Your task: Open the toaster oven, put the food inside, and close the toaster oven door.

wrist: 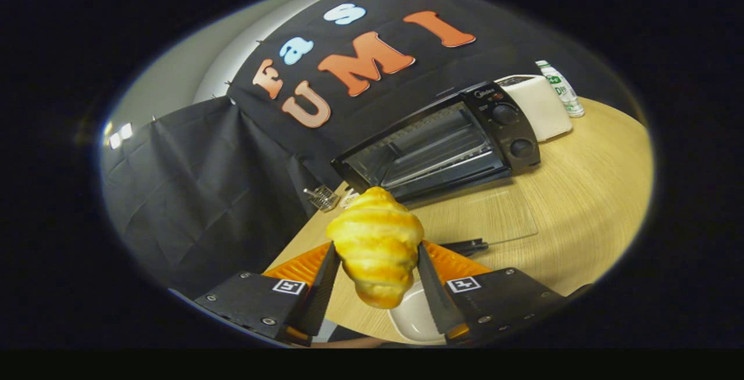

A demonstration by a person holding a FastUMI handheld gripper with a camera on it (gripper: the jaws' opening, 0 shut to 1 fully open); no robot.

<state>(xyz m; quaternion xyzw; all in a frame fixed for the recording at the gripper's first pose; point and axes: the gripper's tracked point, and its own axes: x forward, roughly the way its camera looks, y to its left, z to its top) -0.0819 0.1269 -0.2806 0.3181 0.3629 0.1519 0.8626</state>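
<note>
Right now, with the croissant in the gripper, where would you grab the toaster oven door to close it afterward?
The gripper is shut on the croissant. The toaster oven has its glass door folded down flat on the table. Probably take the dark handle along its near edge, coming from the front, then swing up.

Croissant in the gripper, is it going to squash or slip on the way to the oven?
The croissant looks puffy, so probably light and easily dented. The gripper pinches its middle between both fingers; its rounded glossy crust might let it pivot. The oven door lies open ahead.
</note>
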